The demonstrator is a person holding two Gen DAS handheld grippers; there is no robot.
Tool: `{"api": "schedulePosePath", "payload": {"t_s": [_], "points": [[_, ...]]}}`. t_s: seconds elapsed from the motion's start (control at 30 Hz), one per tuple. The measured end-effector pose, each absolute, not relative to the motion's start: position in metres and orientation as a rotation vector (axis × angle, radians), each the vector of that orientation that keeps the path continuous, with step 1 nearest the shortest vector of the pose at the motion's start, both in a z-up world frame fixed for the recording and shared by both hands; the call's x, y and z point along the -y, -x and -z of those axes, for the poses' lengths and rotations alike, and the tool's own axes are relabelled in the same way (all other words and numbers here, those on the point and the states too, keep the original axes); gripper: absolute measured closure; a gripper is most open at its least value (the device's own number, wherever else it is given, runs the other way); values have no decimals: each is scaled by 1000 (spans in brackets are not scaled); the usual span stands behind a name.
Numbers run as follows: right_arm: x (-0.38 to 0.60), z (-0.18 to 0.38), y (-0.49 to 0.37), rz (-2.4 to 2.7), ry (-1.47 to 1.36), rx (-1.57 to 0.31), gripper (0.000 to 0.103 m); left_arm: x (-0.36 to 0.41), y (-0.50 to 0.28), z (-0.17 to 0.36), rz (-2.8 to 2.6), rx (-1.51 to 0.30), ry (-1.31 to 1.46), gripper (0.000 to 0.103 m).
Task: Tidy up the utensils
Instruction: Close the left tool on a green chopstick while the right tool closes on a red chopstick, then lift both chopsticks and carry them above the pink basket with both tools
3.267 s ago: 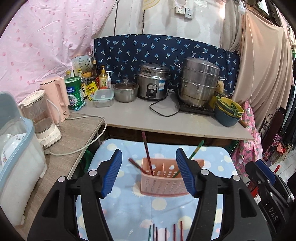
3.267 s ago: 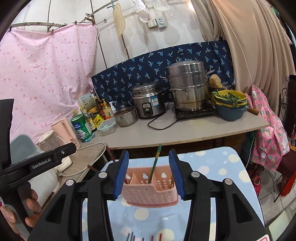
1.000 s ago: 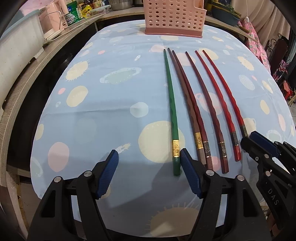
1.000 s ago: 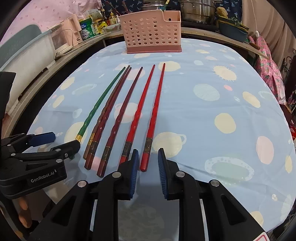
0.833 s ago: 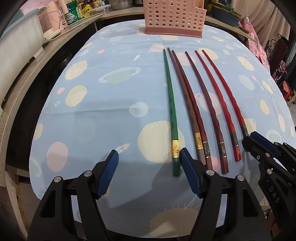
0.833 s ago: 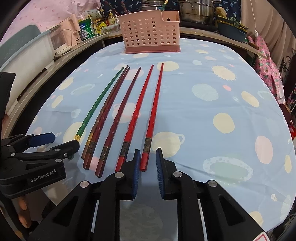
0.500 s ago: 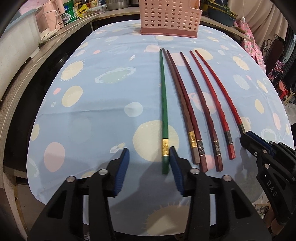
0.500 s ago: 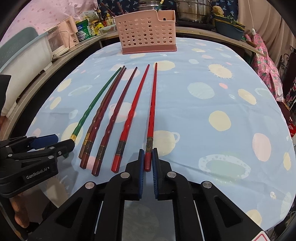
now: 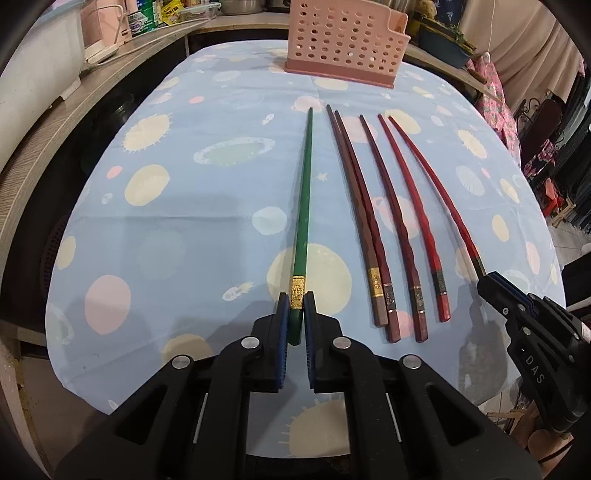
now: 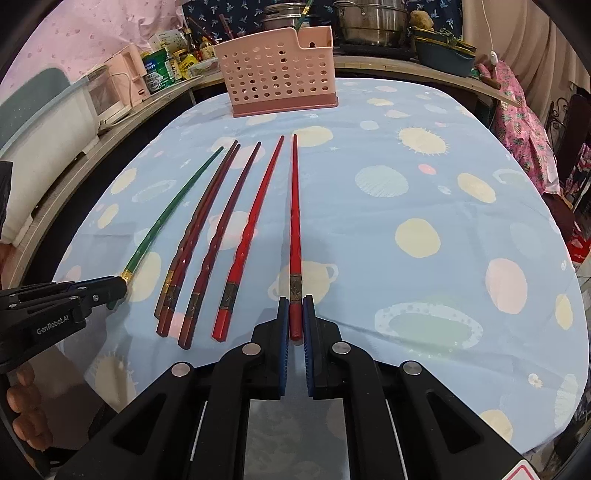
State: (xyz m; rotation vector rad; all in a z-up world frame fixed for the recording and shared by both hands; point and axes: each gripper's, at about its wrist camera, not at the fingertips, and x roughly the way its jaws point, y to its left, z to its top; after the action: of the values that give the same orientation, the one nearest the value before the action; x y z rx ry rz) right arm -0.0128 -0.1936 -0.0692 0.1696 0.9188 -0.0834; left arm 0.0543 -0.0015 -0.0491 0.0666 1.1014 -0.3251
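Note:
Several chopsticks lie side by side on the blue spotted tablecloth (image 9: 177,229), thick ends toward me. My left gripper (image 9: 296,300) is shut on the thick end of the green chopstick (image 9: 304,192), which rests on the cloth. My right gripper (image 10: 295,304) is shut on the thick end of the rightmost red chopstick (image 10: 294,206), also on the cloth. Between them lie dark red and brown chopsticks (image 9: 354,199) and another red chopstick (image 10: 255,225). The pink perforated utensil holder (image 10: 279,72) stands at the table's far edge with a few chopsticks in it.
A counter behind the table holds pots (image 10: 369,18), a rice cooker, jars and bowls (image 10: 441,51). A pink kettle (image 10: 127,72) and a white bin (image 10: 40,122) stand on the left shelf. Chairs and cloth hang off to the right.
Both grippers came down from the holder to the near chopstick ends. The left jaws closed on the green chopstick; the right jaws closed on the rightmost red one.

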Motion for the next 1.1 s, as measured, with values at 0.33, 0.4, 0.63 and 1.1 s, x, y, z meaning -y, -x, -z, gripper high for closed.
{"api": "schedulePosePath", "payload": {"t_s": [0.33,0.4,0.63,1.1], "points": [[206,26,20,90,-196,-820,96,-12,-57,2,324,-1027,-1,96],[208,13,20,86,-204,-792,96,-14,-58,-8,326,-1008,12,96],[226,-41,15,74,-263,-669,96,-19,-65,-53,333,-922,53,96],[258,-115,-40,97,-243,-493,96,-6,-137,-126,299,-762,53,96]]}}
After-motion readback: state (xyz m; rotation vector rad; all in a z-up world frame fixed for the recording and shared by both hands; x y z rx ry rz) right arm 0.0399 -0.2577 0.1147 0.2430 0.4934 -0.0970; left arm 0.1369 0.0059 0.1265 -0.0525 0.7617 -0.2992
